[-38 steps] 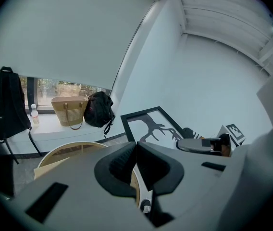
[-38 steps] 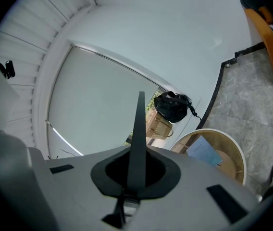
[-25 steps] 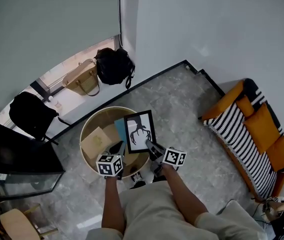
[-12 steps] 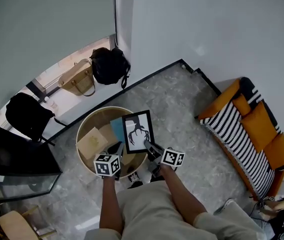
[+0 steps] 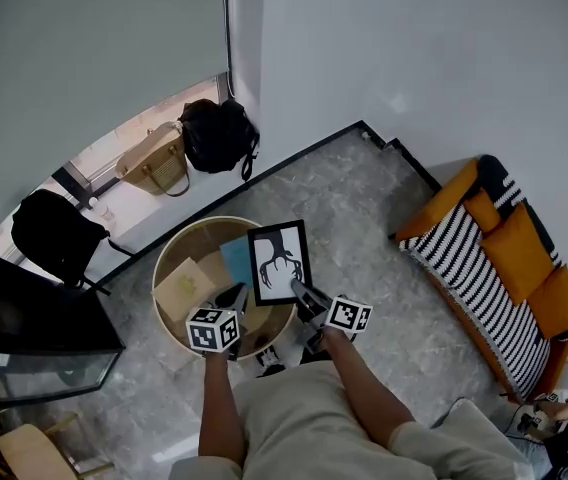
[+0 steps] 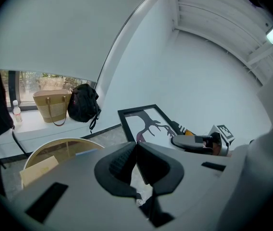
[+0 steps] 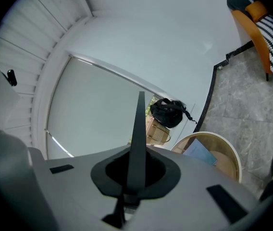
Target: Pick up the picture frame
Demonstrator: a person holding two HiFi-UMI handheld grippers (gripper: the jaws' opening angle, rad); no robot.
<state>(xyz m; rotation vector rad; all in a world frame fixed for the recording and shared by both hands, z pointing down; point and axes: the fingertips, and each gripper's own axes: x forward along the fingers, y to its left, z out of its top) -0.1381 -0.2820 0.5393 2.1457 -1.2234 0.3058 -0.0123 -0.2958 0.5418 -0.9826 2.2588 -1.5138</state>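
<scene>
Picture frame: the picture frame (image 5: 280,261) is held above the right-hand part of the round table (image 5: 169,258), at 11 o'clock from the right gripper (image 5: 304,296), with its branching black print facing up.
Right jaws: they are pressed onto the frame's near corner; in the right gripper view the frame (image 7: 137,143) stands edge-on between them as one thin dark blade.
Left jaws: the left gripper (image 5: 232,298) has its pads pressed together on nothing and sits at 9 o'clock from the frame, apart from it.
Change: almost none. Across the last second the frame keeps the same place and tilt over the table, and both grippers hold their positions.
Meaning for the task: the pickup looks essentially done, a steady carry rather than a lift in progress; the one-corner pinch is the weak point if the frame swings.
Hidden: the pinched corner is covered by the right gripper; from the left gripper view the frame's (image 6: 148,124) lower edge disappears behind the gripper body, so its clearance from the table cannot be told.
Hard to read: a blue sheet (image 5: 236,258) and a tan card (image 5: 186,286) lie on the table, their detail too small to make out.
</scene>
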